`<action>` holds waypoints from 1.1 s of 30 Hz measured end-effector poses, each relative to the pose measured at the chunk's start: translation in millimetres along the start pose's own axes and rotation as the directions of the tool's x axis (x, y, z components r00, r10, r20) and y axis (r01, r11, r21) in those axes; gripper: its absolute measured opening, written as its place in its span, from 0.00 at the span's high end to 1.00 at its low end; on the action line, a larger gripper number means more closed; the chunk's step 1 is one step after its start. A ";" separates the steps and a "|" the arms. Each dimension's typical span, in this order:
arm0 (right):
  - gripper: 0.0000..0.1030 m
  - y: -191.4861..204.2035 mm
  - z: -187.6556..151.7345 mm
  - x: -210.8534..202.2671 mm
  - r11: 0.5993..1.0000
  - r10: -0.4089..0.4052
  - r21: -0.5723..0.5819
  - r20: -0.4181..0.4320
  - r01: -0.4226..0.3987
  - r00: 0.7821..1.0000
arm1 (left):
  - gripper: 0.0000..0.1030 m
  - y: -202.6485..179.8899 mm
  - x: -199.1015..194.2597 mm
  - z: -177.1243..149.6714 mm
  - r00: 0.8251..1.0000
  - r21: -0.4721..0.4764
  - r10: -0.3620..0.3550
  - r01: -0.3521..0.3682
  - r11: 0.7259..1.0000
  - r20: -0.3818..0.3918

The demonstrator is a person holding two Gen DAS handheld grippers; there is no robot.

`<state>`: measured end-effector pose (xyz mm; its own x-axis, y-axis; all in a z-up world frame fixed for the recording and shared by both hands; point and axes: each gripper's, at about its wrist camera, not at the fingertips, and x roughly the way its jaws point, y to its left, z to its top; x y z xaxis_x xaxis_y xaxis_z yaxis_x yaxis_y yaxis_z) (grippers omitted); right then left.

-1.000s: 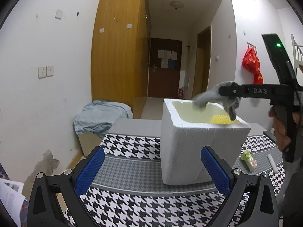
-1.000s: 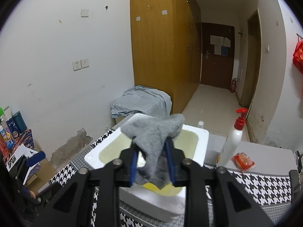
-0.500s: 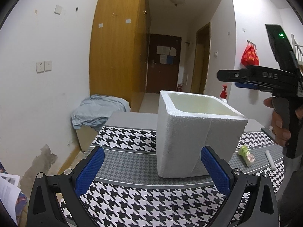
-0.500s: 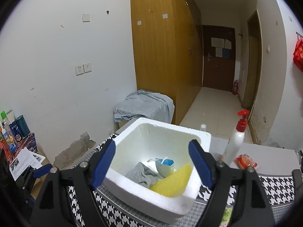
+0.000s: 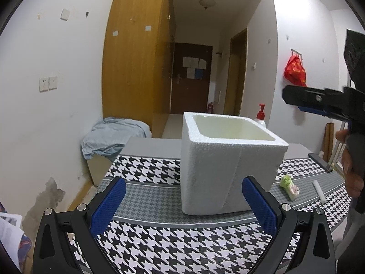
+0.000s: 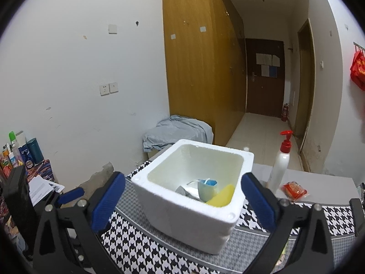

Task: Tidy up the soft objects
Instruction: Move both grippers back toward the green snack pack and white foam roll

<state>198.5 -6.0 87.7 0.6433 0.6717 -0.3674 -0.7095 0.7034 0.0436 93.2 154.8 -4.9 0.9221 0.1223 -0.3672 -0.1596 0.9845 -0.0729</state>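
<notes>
Both grippers stand wide open and hold nothing. Left gripper (image 5: 182, 202) sits low over the houndstooth tabletop (image 5: 159, 246), facing the side of the foam box (image 5: 225, 171). Right gripper (image 6: 182, 196) hovers above the box (image 6: 159, 205), looking down into it. Inside lie a grey cloth (image 6: 182, 190), a yellow sponge (image 6: 222, 197) and a blue-topped cup (image 6: 206, 188). A green packet (image 5: 289, 183) lies on the tabletop just right of the box.
</notes>
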 end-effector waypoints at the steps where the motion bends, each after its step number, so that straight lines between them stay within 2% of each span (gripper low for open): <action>1: 0.00 1.1 -2.2 -3.4 1.000 0.000 0.004 0.007 0.000 1.000 | 0.01 0.0 -0.9 -0.1 1.000 0.000 -0.004 0.004 1.000 0.002; 9: 0.00 10.1 -24.2 -17.0 0.999 -0.026 -0.039 0.033 0.027 0.999 | 0.01 -4.9 -6.6 -5.0 0.999 0.006 -0.034 0.034 0.999 0.023; 19: 0.00 8.2 -58.7 -29.4 0.998 -0.062 -0.017 0.045 0.063 0.997 | 0.01 -12.1 -18.0 -16.0 0.997 0.038 -0.010 0.007 0.999 0.079; 29: 0.00 3.5 -100.1 -41.6 0.993 -0.108 -0.038 0.019 0.109 0.994 | 0.01 -19.0 -13.9 -31.0 0.997 -0.006 -0.063 0.064 0.998 0.037; 33: 0.00 -13.1 -106.1 -45.0 0.991 -0.130 0.043 0.004 0.130 0.992 | 0.01 -23.2 -14.8 -33.7 0.997 -0.013 -0.070 0.070 0.997 0.029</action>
<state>148.3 -70.1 5.1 0.7313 0.5756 -0.3660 -0.6069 0.7940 0.0359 71.4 126.0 -29.1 0.9407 0.0571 -0.3344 -0.0994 0.9889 -0.1108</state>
